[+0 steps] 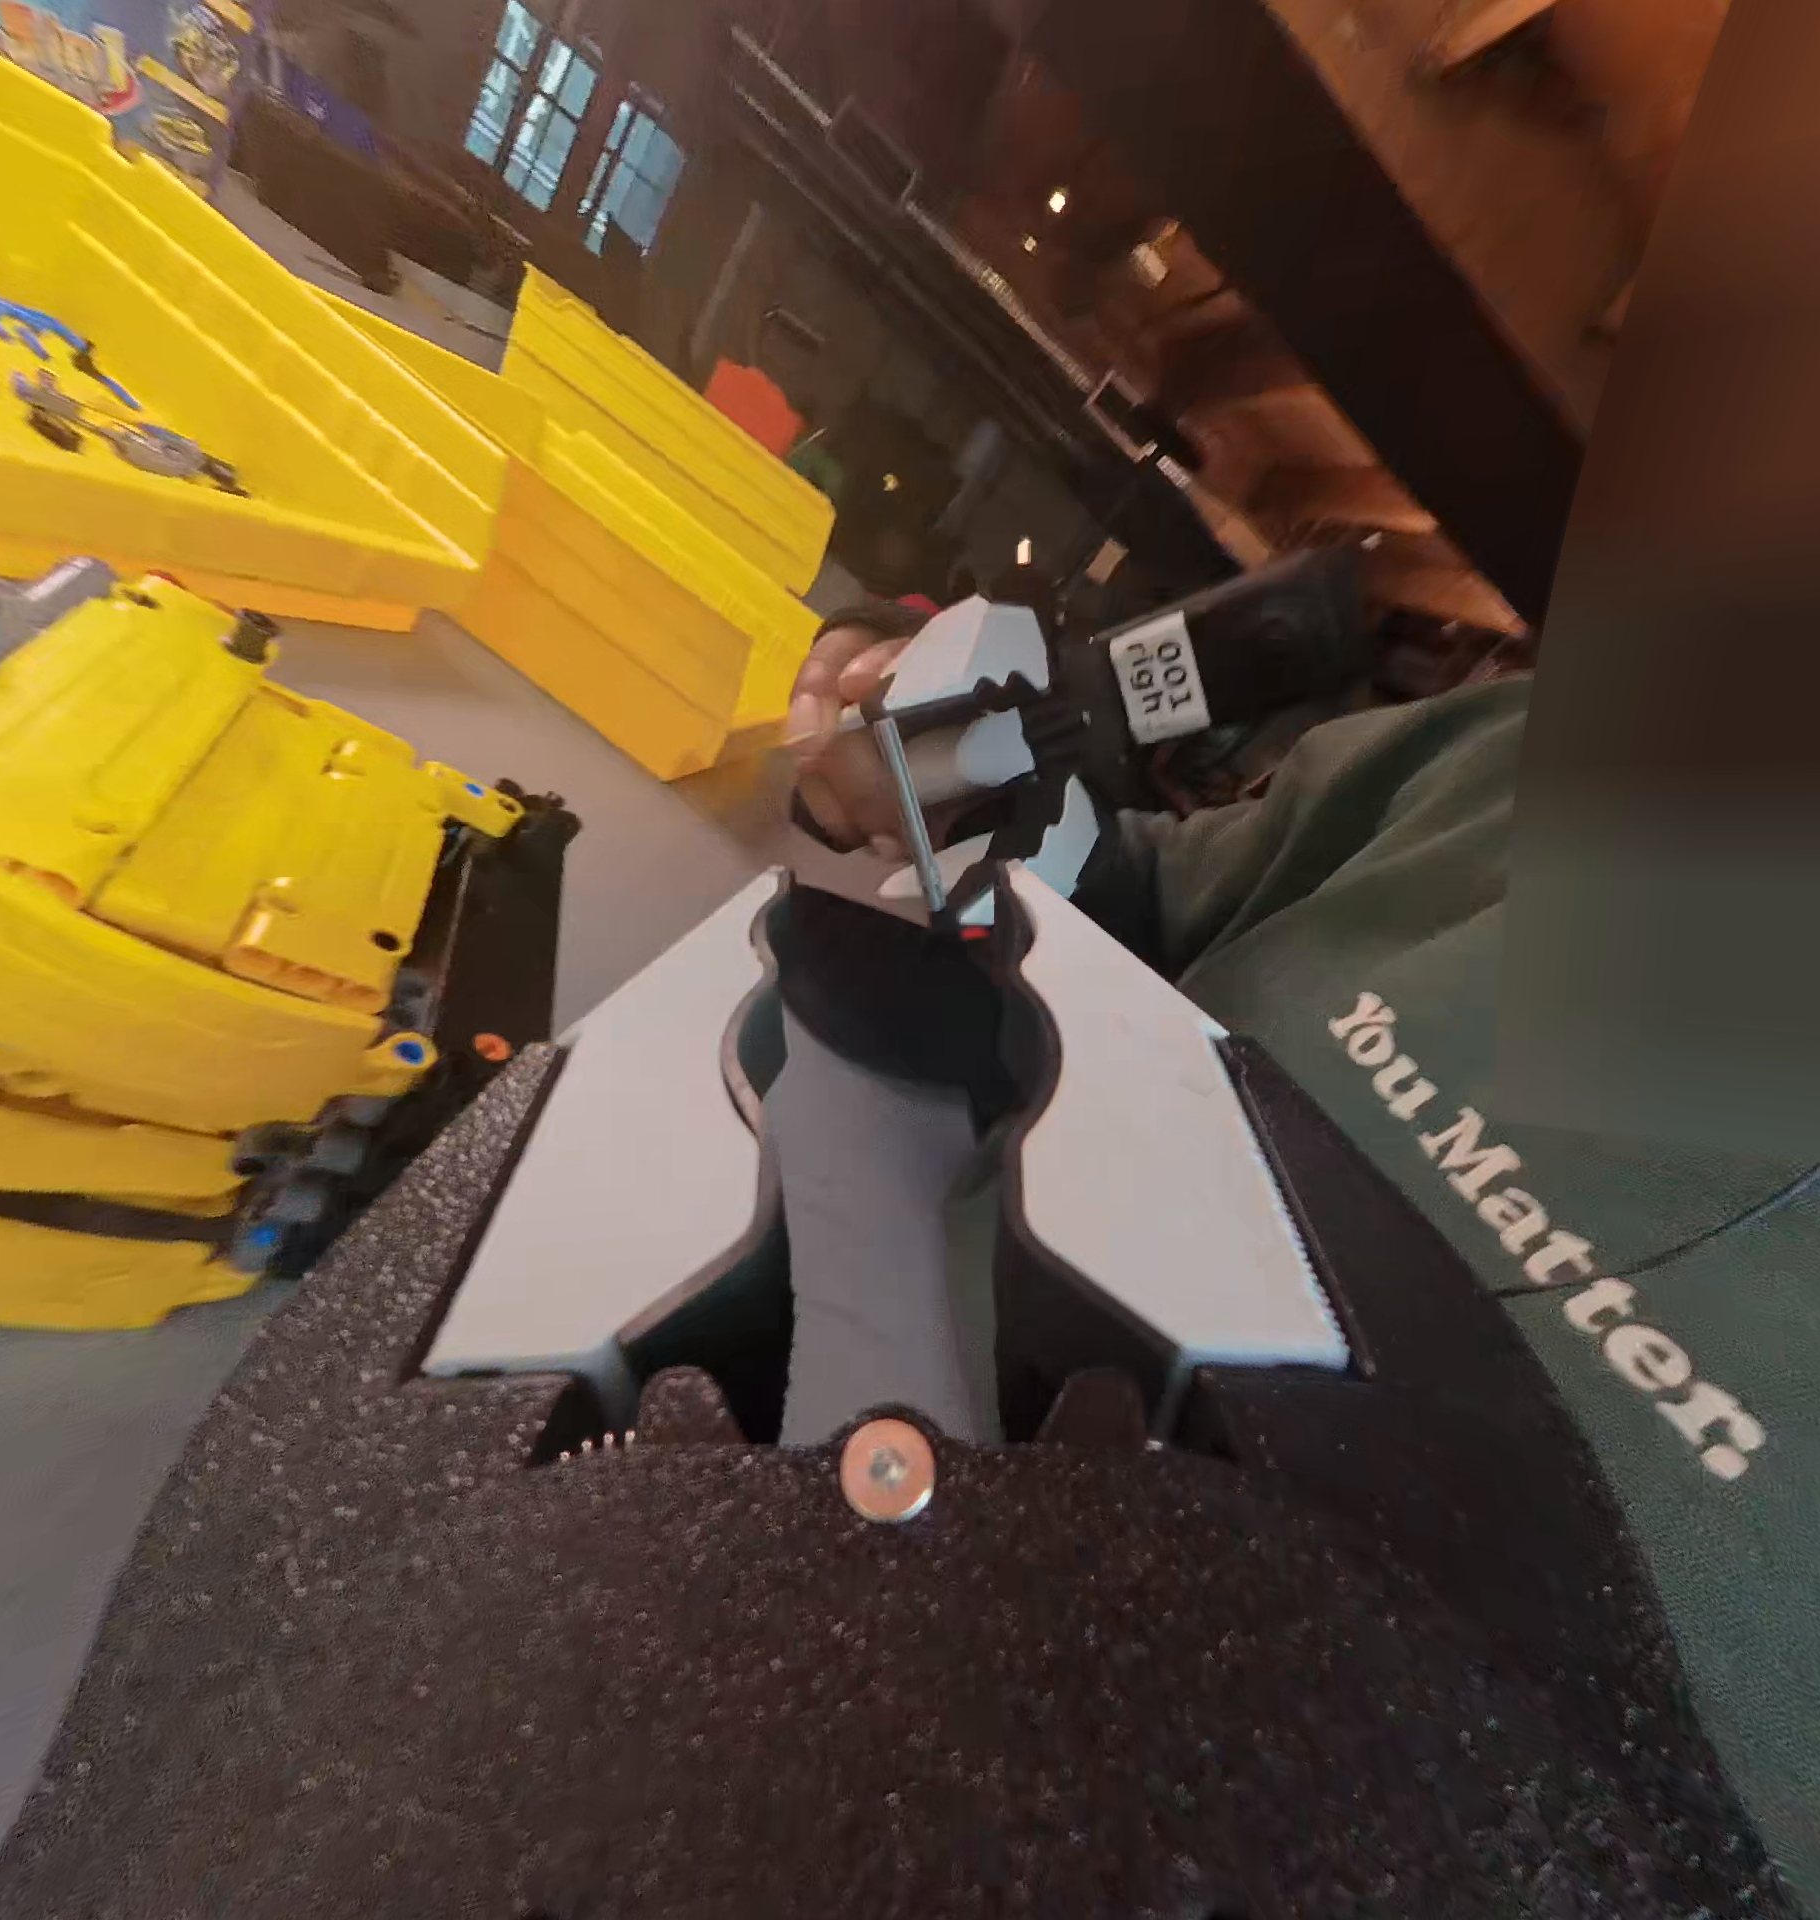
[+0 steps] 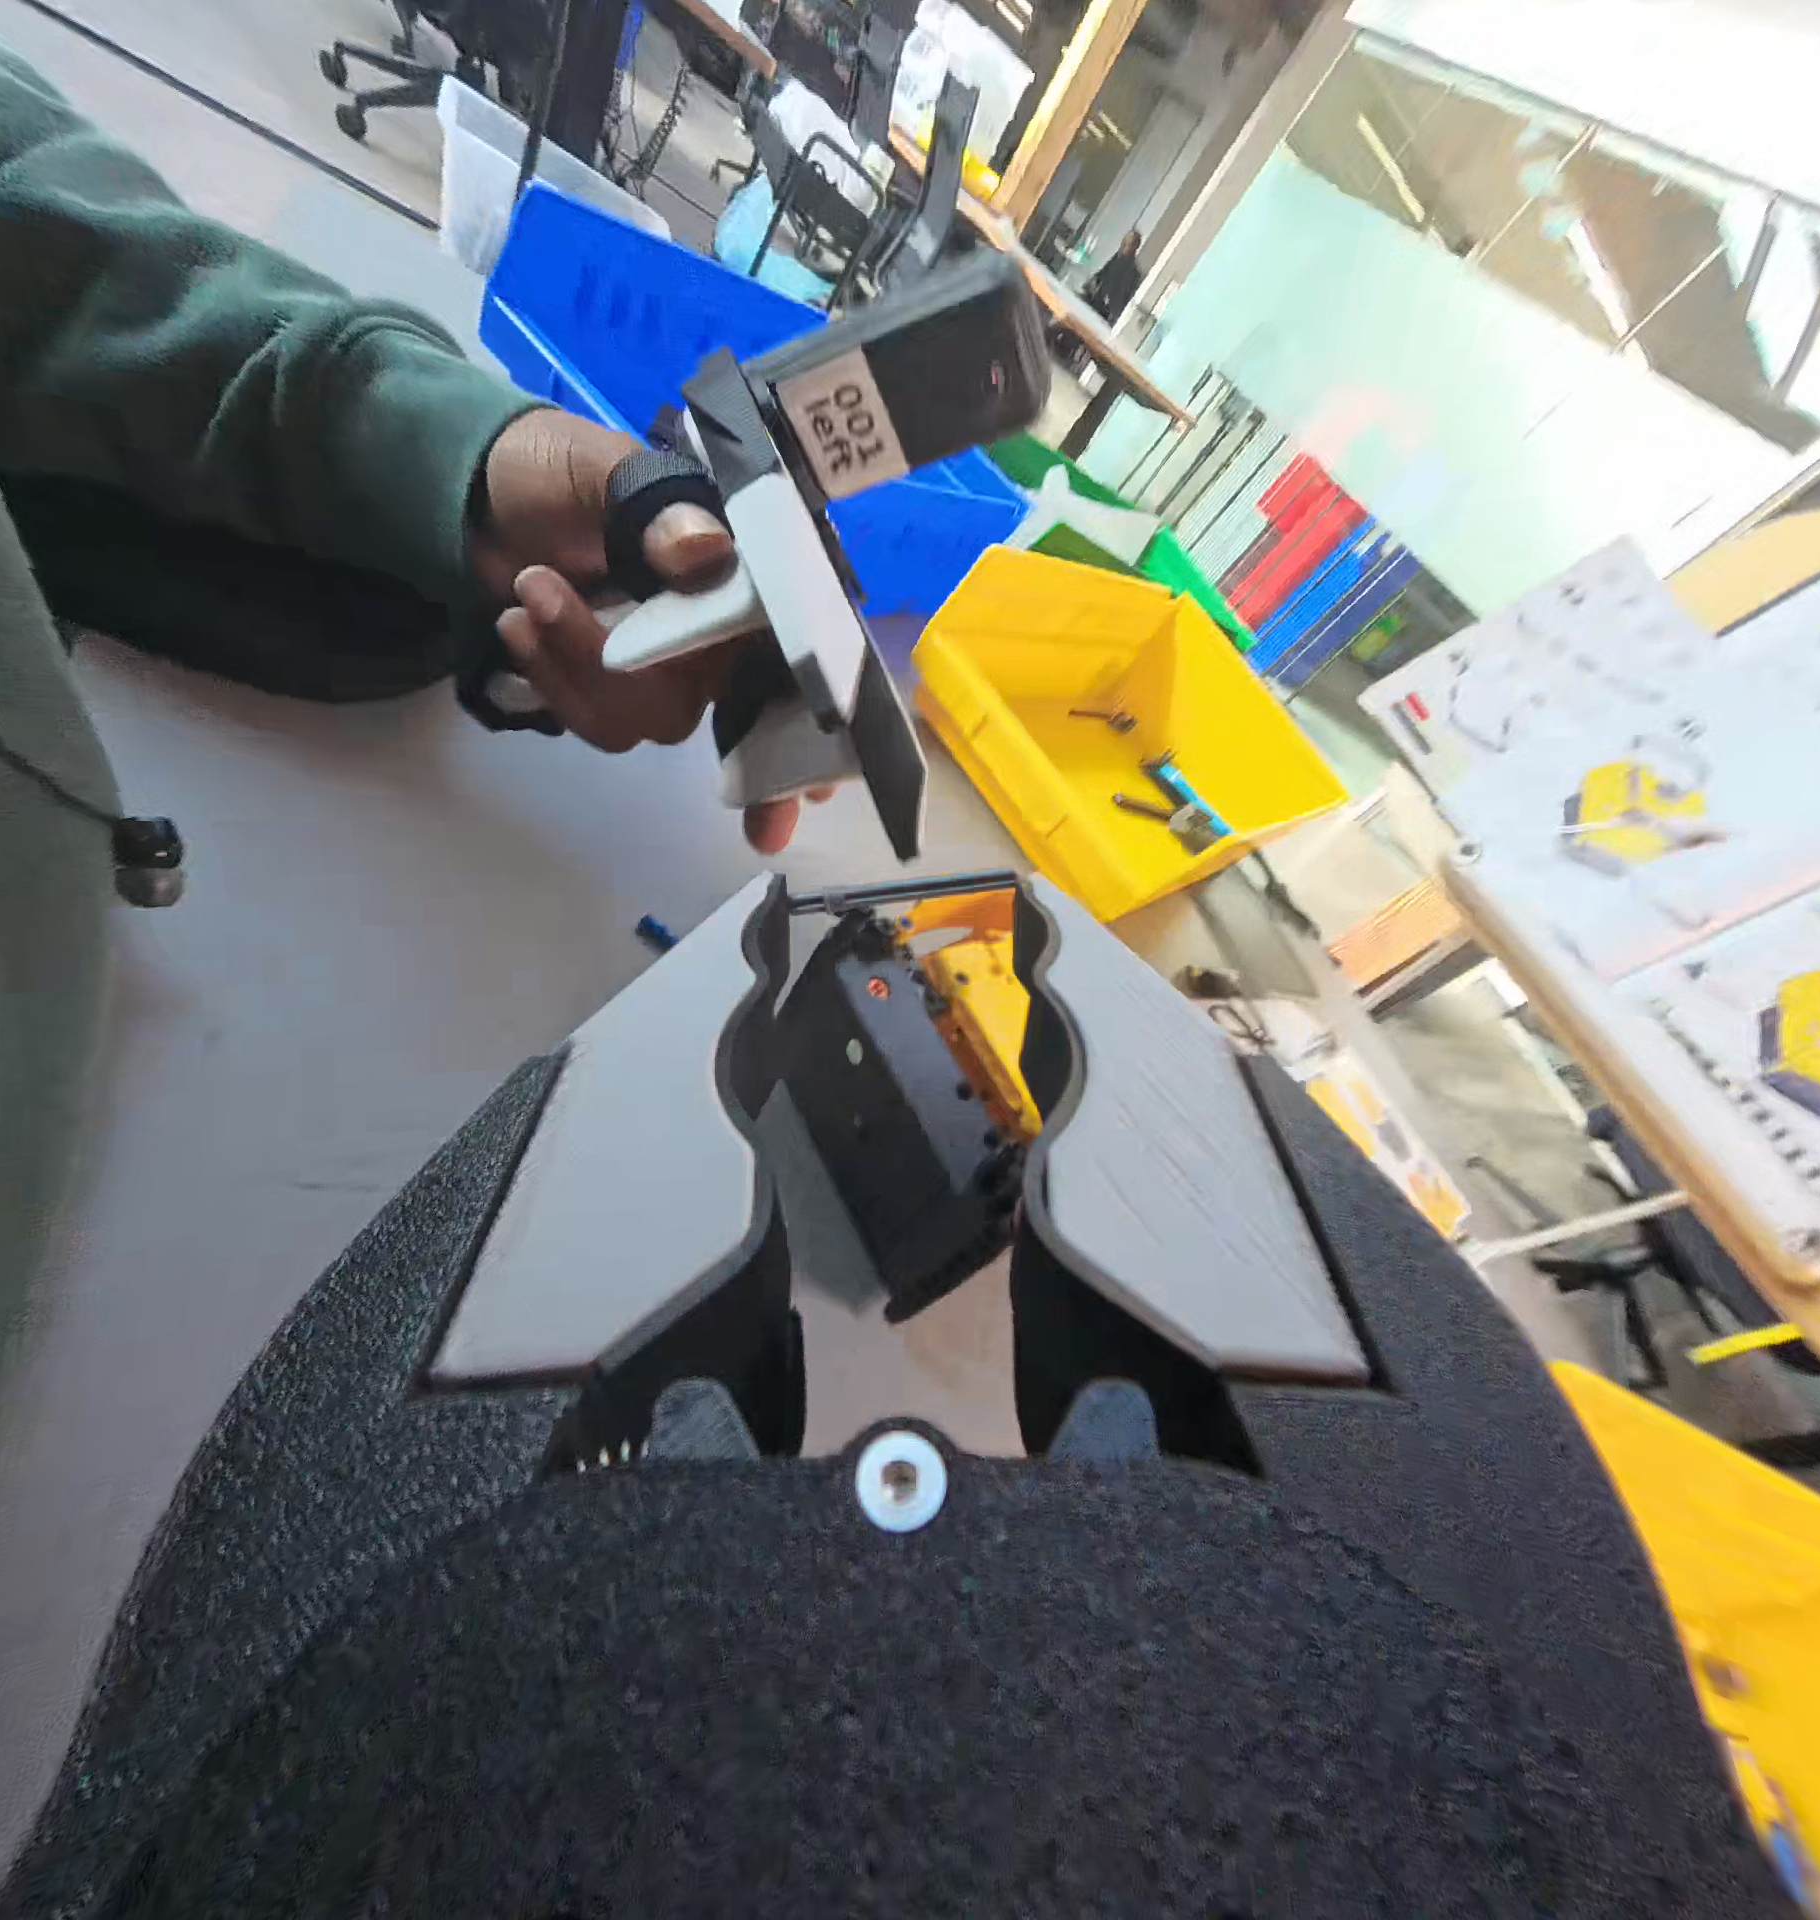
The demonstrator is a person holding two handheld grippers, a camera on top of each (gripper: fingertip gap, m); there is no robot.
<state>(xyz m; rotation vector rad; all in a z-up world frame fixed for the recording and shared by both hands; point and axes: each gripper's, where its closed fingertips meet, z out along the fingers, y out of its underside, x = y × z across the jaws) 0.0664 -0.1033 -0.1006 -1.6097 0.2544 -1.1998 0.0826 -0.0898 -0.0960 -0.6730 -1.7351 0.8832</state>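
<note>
One thin rod (image 2: 916, 889) (pinched endwise) fills the right gripper (image 2: 901, 896); left gripper (image 1: 895, 894) gapes.

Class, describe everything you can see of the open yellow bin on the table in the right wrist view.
The yellow bin is a smooth, plastic-looking open-topped box with sloping walls and a stepped rim, sitting tilted in the frame on the pale table. Inside lie a few small dark pins and a blue piece. A blue bin and a green bin sit behind it. Neither gripper touches it; the left gripper hangs just beside its near corner.
</note>
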